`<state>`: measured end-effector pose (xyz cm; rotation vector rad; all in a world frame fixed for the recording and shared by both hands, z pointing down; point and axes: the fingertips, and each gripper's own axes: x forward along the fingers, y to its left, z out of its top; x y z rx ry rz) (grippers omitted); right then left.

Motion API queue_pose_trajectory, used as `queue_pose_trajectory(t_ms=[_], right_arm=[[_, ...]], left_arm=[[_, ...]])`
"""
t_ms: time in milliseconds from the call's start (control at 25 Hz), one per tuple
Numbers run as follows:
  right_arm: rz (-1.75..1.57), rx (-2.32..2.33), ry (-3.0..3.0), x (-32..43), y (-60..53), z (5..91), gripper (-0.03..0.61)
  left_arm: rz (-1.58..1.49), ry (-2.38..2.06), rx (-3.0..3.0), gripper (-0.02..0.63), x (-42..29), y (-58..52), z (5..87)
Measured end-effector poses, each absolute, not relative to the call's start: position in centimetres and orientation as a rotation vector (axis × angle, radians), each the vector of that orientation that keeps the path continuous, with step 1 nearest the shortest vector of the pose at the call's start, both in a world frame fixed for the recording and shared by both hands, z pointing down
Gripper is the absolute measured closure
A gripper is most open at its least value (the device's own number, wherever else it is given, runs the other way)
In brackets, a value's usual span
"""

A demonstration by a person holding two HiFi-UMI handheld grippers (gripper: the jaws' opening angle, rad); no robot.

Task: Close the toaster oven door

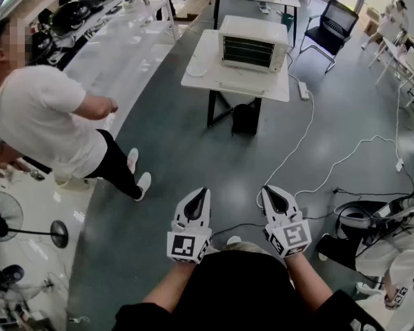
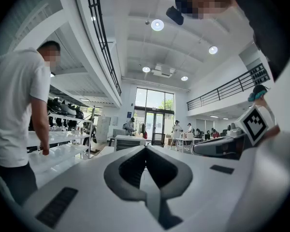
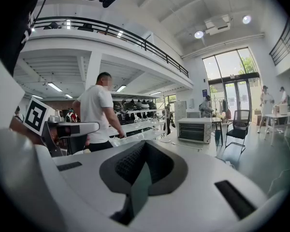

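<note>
Head view: the toaster oven (image 1: pixel 254 43) sits on a white bench (image 1: pixel 208 43) far across the grey floor, with its front facing the near side. The left gripper (image 1: pixel 201 194) and right gripper (image 1: pixel 268 192) are held near and side by side, well apart from the oven. Both pairs of fingers are closed on nothing. A person in a white shirt (image 1: pixel 41 116) stands at the left.

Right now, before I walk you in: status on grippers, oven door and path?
Left gripper and right gripper shut, empty. Toaster oven far ahead on white table, door looks open. Cable on floor, right side.
</note>
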<state>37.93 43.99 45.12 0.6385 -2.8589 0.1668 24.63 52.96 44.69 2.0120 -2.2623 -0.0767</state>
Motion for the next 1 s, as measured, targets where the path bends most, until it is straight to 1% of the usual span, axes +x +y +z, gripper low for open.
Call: queue_pose_trajectory(t_ms=[320, 560, 1000], right_arm=[[0.111, 0.607, -2.864, 39.4, 44.5, 45.8, 0.558], [0.137, 0.615, -2.889, 40.3, 44.4, 45.8, 0.558], [0.192, 0.617, -2.876, 38.8, 44.0, 46.9, 0.558]], left_arm=[[-0.067, -2.295, 2.004, 0.597, 25.9, 53.6, 45.0], [-0.051, -2.316, 1.989, 0.597, 26.6, 54.4, 45.0], [-0.046, -2.337, 1.960, 0.597, 24.8, 54.5, 45.8]])
